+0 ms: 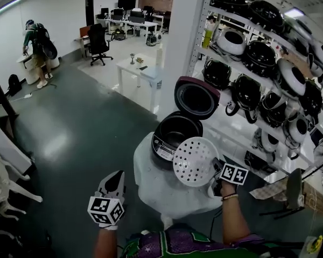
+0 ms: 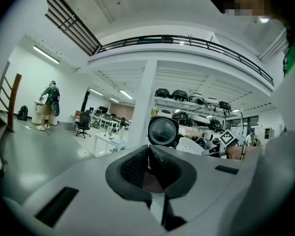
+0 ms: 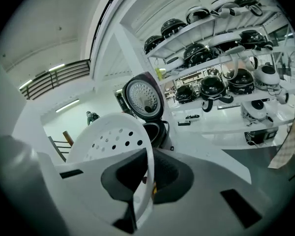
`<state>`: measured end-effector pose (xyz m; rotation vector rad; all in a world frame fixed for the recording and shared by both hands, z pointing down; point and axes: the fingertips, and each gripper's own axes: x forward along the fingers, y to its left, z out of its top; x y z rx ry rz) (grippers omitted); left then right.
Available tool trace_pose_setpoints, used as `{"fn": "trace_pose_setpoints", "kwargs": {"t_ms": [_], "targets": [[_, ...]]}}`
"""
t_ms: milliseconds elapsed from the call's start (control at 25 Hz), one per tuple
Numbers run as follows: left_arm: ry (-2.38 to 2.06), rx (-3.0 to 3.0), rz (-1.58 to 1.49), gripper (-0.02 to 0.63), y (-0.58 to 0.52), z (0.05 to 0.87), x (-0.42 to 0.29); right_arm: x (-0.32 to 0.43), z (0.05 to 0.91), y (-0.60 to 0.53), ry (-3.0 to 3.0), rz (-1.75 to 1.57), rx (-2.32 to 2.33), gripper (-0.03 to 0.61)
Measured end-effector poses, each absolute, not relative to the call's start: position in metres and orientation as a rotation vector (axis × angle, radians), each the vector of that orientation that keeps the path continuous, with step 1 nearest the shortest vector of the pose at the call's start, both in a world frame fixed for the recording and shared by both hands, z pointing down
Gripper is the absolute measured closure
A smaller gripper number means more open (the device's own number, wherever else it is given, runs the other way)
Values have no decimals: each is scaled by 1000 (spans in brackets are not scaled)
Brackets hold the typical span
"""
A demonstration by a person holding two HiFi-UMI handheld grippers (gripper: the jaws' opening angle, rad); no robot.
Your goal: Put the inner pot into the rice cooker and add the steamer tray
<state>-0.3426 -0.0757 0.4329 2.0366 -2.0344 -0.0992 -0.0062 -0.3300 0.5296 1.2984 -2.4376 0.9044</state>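
A black rice cooker point(image 1: 172, 136) stands on a white-covered table point(image 1: 151, 190) with its lid point(image 1: 197, 97) swung up. The cooker's well is dark, and I cannot tell whether the inner pot sits in it. My right gripper point(image 1: 216, 169) is shut on the rim of the white perforated steamer tray point(image 1: 194, 161), which hangs tilted just right of the cooker's mouth. In the right gripper view the tray point(image 3: 110, 137) stands edge-on between the jaws of the right gripper point(image 3: 147, 181), with the cooker point(image 3: 155, 130) beyond. My left gripper point(image 1: 114, 179) hangs shut and empty left of the table; in its own view the left gripper point(image 2: 150, 168) faces the lid point(image 2: 162, 130).
Shelves point(image 1: 269, 63) packed with several rice cookers fill the right side behind a white column point(image 1: 177, 31). A small white table point(image 1: 140, 71) stands further back, and a person point(image 1: 36, 46) works far off at the left. A dark stand point(image 1: 294, 190) is at the lower right.
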Motion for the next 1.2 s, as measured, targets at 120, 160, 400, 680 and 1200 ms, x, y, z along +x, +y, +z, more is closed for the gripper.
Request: {"fn": "trace_pose_setpoints", "kwargs": {"t_ms": [120,160,400,680,1200], "targets": [[-2070,2006,-108,584,-89,428,-350,-22,524,-353,-2461,925,1272,554],[-2079,2002,-103,584,-94,428,-350,-27,522,-361,-2467,928,1265,554],[-2165,1957,-52,584,-120,422,-362,-46,523,-416,-2452,955,1241,551],[-2212,1864,-36,584,-141,433,-373,-75,538,-464,-2429,1039,1205,548],[-2221,1784,87,584,-182,450,-377,-112,571,-530,-2382,1158,1204,537]]}}
